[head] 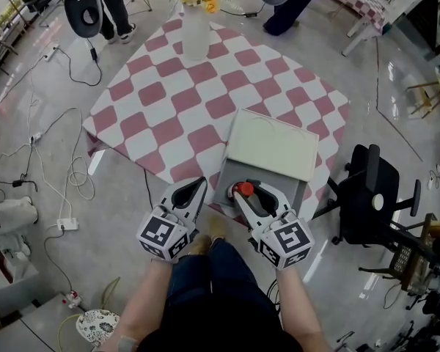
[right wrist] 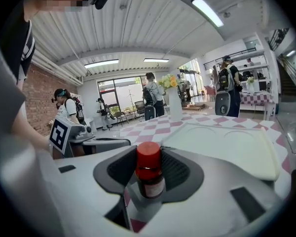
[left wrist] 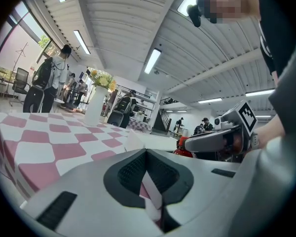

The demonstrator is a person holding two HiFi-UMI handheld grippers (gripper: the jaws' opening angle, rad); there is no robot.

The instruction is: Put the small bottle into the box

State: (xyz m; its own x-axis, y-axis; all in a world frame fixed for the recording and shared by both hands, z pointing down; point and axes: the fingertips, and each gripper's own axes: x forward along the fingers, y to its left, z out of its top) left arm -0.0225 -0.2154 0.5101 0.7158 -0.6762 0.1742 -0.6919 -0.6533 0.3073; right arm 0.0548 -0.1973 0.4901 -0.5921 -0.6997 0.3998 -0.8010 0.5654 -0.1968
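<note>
The left gripper (head: 196,185) hovers at the near edge of the checked table (head: 169,101), its jaws closed together with nothing between them; it is free to help. Just to its right the small bottle (right wrist: 150,172) stands upright, red cap up, clamped in the hollow of the right gripper (head: 248,193), whose pads press its sides; both sit right at the near side of the box (head: 273,144). The box shows a flat white top and a grey near wall. No view shows an opening, so the lid looks shut, though I cannot be sure.

The step in hand, as I judge it, is bringing the bottle to the box; doing it well means keeping the bottle upright and the grip firm, since a smooth round body could swivel in the pads; the empty left gripper should probably raise the lid by its near edge first and hold it clear; then the bottle goes over the opening and down until it rests inside, and only there do the jaws part — no dropping from above.
</note>
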